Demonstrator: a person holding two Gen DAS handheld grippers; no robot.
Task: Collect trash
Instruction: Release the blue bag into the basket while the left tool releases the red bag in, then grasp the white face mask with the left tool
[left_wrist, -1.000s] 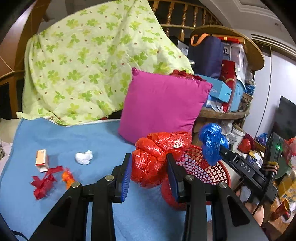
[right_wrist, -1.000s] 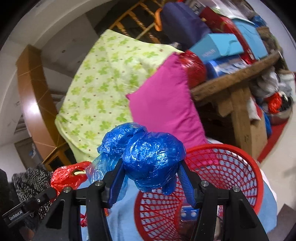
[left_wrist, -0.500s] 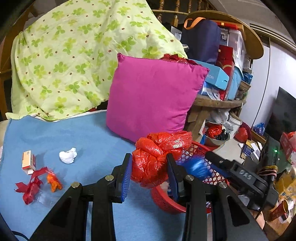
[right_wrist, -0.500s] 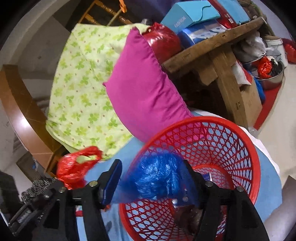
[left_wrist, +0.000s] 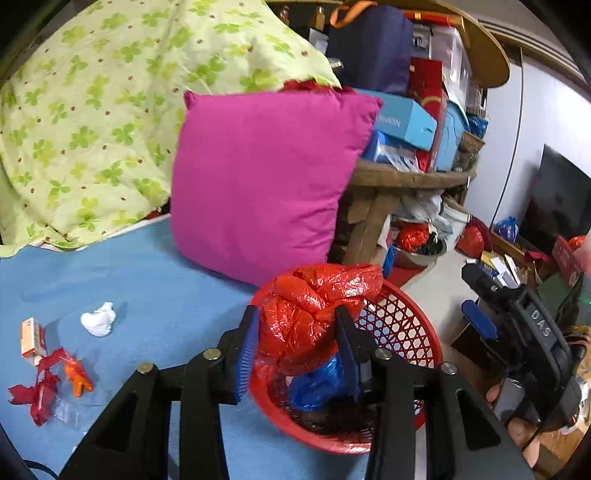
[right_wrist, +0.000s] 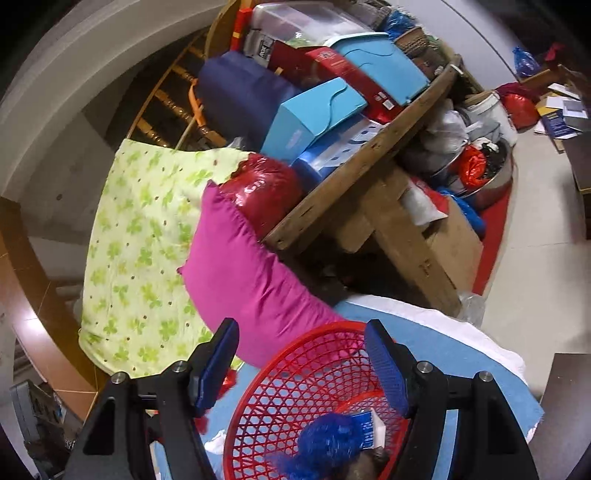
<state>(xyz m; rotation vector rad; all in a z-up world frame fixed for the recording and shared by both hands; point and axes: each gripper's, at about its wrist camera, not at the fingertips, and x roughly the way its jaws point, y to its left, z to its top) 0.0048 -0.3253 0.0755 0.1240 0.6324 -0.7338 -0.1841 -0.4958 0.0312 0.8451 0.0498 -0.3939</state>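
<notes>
The left tool (left_wrist: 295, 350) points downward over the red basket (left_wrist: 406, 332). Its jaws have just been opening, but the red bag (left_wrist: 314, 314) is between them, touching both pads. The right tool (right_wrist: 303, 365) is spread and empty above the basket; the blue bag (right_wrist: 328, 439) lies inside. Only the left view shows scraps (left_wrist: 48, 373) on the blue bed (left_wrist: 147, 280), far left.

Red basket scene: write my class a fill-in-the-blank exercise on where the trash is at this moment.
1. The blue bag lies inside the red ____.
2. The left tongs carry a crumpled ____ bag over the basket.
3. The right tongs have just been opening and hold ____.
4. A white paper wad lies on the ____ blanket.

Missing words: basket; red; nothing; blue
</notes>
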